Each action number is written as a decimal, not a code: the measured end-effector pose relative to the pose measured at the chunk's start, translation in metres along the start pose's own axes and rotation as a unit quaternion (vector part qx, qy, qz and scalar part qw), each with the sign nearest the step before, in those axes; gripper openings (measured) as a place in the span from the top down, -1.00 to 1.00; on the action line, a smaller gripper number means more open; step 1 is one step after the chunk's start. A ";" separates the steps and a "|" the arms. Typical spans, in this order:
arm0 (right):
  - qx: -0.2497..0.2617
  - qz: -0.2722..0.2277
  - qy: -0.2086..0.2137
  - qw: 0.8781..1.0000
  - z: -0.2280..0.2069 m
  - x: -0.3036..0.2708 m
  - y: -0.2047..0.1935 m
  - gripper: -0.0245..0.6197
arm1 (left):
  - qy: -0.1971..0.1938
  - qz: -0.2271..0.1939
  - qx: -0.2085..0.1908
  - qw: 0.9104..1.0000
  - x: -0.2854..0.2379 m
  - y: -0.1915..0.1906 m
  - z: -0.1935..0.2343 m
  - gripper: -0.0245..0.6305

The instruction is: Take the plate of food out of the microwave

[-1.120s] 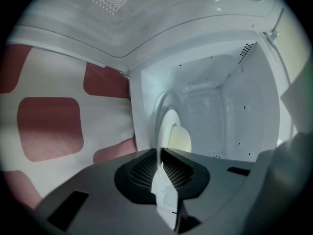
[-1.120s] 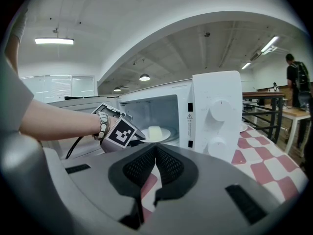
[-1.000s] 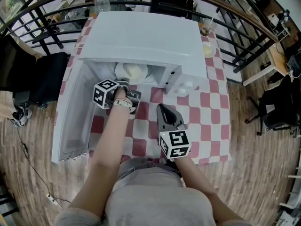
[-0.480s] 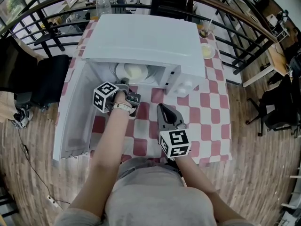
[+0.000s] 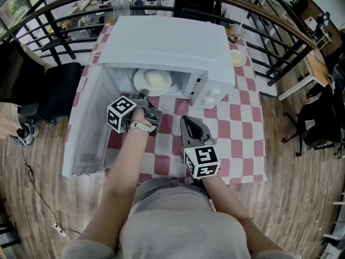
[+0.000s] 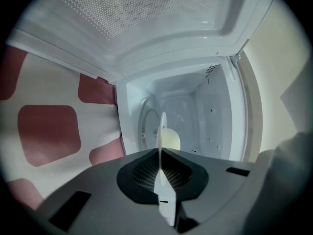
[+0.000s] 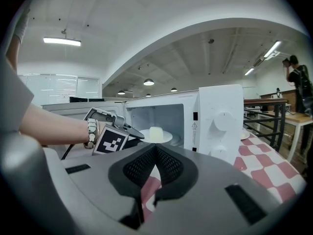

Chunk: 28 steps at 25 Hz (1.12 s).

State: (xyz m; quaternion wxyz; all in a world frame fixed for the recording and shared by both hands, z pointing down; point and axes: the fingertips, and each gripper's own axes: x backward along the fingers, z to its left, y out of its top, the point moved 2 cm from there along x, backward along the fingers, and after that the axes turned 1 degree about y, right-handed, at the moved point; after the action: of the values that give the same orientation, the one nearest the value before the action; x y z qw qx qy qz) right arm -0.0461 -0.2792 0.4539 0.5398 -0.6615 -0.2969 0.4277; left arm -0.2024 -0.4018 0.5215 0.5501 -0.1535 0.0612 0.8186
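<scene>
Now the left gripper (image 5: pixel 144 93) reaches into the mouth of the microwave (image 5: pixel 167 42), its jaws pinched tight on the near rim of the plate (image 5: pixel 137 80). The plate shows edge-on between them in the left gripper view. It is inside the microwave, toward the front, with the pale lump of food (image 5: pixel 154 80) sitting about on its middle. Whether it has cleared the glass tray inside the microwave I can't tell.

The step in hand looks like the draw-out. A one-sided pinch on a thin rim is a weak hold, so the far edge will want to sag. Keep the wrist steady and the plate flat, and pull straight out of the microwave, slowly, without letting the far rim drag on the sill. Watch the open door (image 5: pixel 86 128) on the microwave's left side and keep the arm clear of it.

The right gripper (image 5: pixel 186 122) hangs in front of the microwave, over the checked cloth (image 5: pixel 237 123). Its jaws are pressed together with nothing in them. It could come under the free side of the plate once that side passes out of the microwave. A landing spot on the cloth just in front of the microwave would keep the carry short.
</scene>
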 end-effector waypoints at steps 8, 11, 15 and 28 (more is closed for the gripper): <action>0.015 -0.025 -0.004 1.000 0.004 0.005 0.009 0.85 | -0.033 0.002 -0.011 0.999 0.018 -0.009 -0.010 0.88; 0.017 -0.032 -0.001 0.999 0.005 0.009 0.012 0.85 | -0.044 0.005 -0.013 0.999 0.027 -0.014 -0.015 0.88; 0.017 -0.041 0.004 0.999 0.008 0.010 0.015 0.85 | -0.056 0.011 -0.022 0.998 0.036 -0.022 -0.020 0.88; 0.018 -0.050 0.005 0.999 0.010 0.013 0.017 0.85 | -0.092 0.024 -0.022 0.995 0.063 -0.042 -0.028 0.88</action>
State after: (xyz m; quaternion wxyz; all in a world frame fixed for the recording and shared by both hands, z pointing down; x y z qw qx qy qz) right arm -0.0501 -0.2670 0.4340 0.5741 -0.6377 -0.3193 0.4022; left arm -0.1804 -0.3377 0.4783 0.5296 -0.0882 -0.0045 0.8436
